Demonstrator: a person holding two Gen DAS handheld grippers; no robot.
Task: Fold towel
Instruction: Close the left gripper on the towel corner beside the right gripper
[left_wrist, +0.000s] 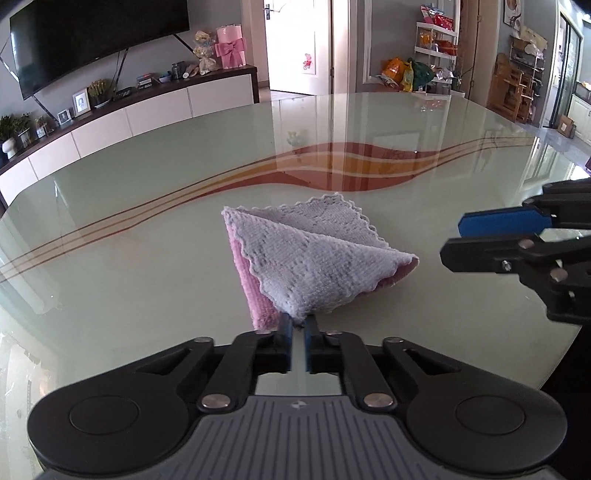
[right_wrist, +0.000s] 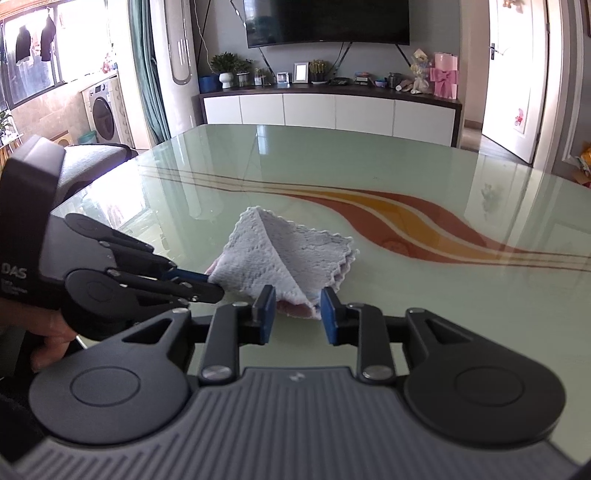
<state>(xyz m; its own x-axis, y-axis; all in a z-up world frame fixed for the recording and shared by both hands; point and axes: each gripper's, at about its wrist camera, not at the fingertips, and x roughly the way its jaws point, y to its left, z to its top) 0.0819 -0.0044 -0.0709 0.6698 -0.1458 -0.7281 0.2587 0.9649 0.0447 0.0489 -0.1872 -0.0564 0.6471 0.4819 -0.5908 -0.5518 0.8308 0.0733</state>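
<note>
Looking along our left claw (left_wrist: 298, 325), we see it clenched on the near corner of the grey-and-pink towel (left_wrist: 310, 254), which lies half folded on the glass surface (left_wrist: 147, 258). From the right wrist, our right claw (right_wrist: 298, 301) stands released around the towel's edge; "DAS" reads on the left claw's body.

Grey towel (left_wrist: 310, 254) (pink underside) lies folded, rumpled on table.
</note>
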